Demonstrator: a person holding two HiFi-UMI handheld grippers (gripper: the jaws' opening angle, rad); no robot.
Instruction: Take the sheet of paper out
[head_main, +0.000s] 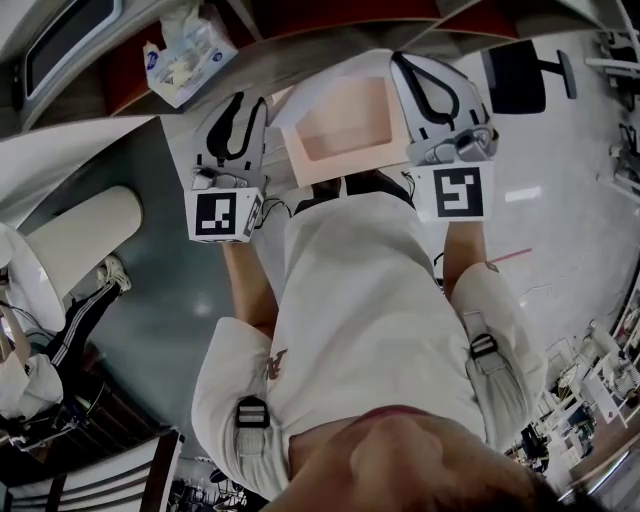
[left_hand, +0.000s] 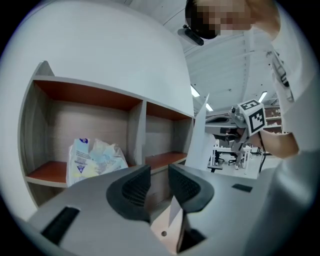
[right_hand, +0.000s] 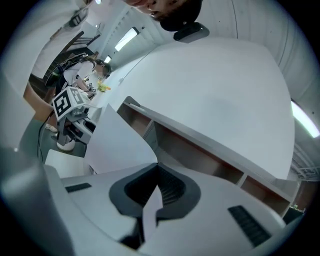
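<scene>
- Forearms reach up from the white shirt (head_main: 370, 300) at the middle of the head view, the left forearm (head_main: 250, 285) on the frame's left and the right forearm (head_main: 458, 250) on its right. Each ends in a gripper near the top of the frame.
- Both grippers point away from the person, close to level, with their marker cubes turned back towards the head camera.
- Right gripper (right_hand: 157, 172): its jaws are closed together on the sheet of paper (right_hand: 117, 142). A narrow strip of the sheet is pinched between the pads, and the rest spreads out to the upper left of that gripper's view.
- Left gripper (left_hand: 159, 172): the jaw tips stand a little apart, and the shelf shows through the gap. Lower down, the jaws pinch the edge of a flat peach folder (left_hand: 167, 230), with a white strip lying against the right-hand jaw.
- In the head view the peach folder and the white sheet hang in the air between the two grippers, in the upper middle of the frame. The sheet's white edge shows along the folder's top and left sides.
- A shelf unit (left_hand: 145, 107) with red-brown boards fills the background of both gripper views.
- A crumpled plastic packet (left_hand: 95, 160) lies in the shelf unit's left compartment, well apart from the grippers.
</scene>
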